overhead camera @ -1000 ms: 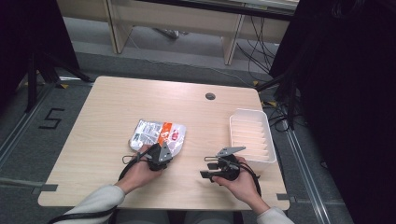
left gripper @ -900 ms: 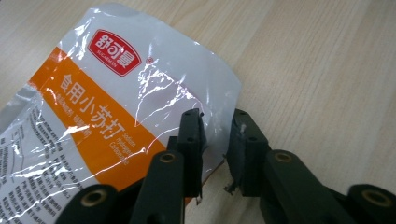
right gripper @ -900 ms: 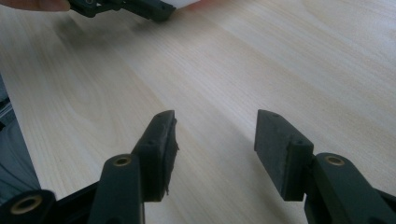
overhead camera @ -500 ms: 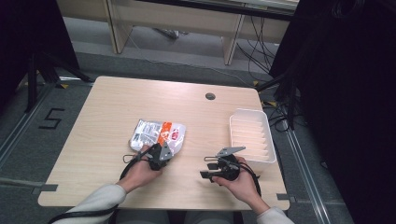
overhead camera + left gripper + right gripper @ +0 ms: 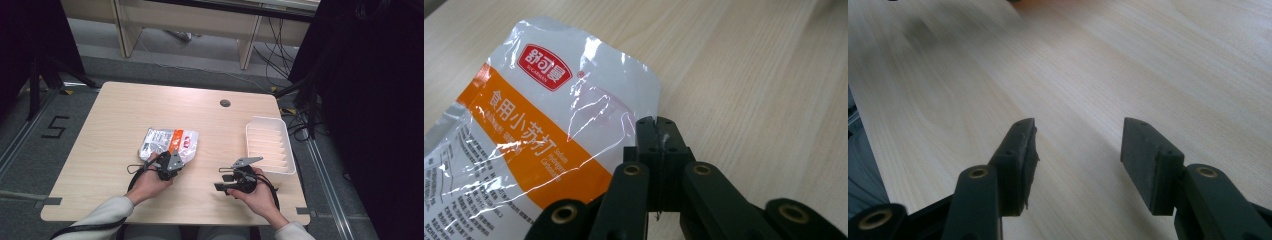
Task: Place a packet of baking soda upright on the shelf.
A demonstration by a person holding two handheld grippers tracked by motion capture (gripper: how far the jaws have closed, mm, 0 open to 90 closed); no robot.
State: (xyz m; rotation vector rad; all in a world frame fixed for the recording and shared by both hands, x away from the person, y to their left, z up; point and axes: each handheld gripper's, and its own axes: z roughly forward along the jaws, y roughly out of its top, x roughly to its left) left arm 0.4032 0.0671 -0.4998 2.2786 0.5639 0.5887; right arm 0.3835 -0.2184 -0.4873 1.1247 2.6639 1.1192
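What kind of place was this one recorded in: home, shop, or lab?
Probably a lab or office recording station: a bare light wooden desk with a cable hole, black cables trailing across grey carpet, and black curtains at the sides.

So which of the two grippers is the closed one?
The left gripper: its jaws are pressed together at the corner of the pouch. The right gripper has its jaws wide apart.

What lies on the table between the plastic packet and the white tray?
Bare wood: in the high view, nothing sits between the packet and the white tray on the table.
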